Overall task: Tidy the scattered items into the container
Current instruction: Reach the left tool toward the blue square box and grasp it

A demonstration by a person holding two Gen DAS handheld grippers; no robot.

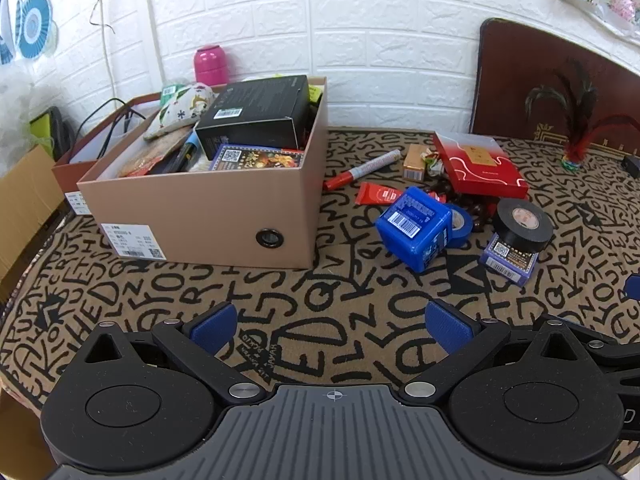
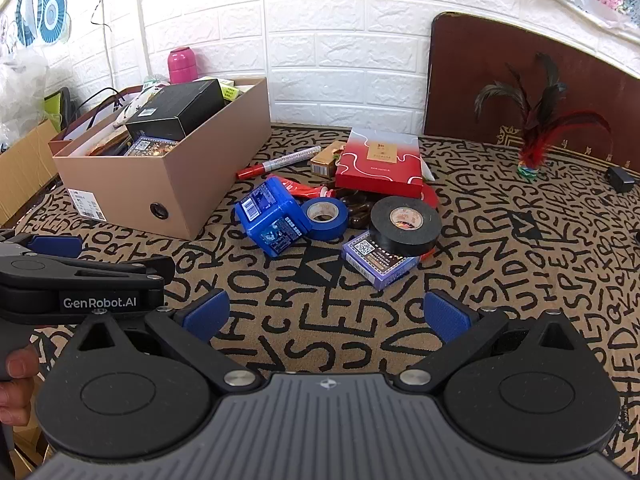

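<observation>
Right now, from the left wrist view, your left tool point(image 1: 334, 326) hangs over the patterned counter point(image 1: 160, 292) with its pads spread wide and nothing between them. The cardboard box point(image 1: 208, 208) sits ahead to the left, already well filled, a black carton point(image 1: 256, 116) lying on top. The scattered pile lies to the right of it: a blue cube box point(image 1: 414, 232), a black tape roll point(image 1: 522, 220) resting on a small purple card pack point(image 1: 506, 260), and a red marker point(image 1: 362, 170) whose long axis runs diagonally, red cap toward the box.

From the right wrist view, your right tool point(image 2: 326, 316) is equally wide apart and empty, aimed at the same pile. A blue tape roll point(image 2: 324, 216) lies flat just beside the cube, and a red flat box point(image 2: 380, 164) sits behind. You look to be between picks; the next move calls for reaching forward to the nearest piece, probably the card pack or black tape.
</observation>
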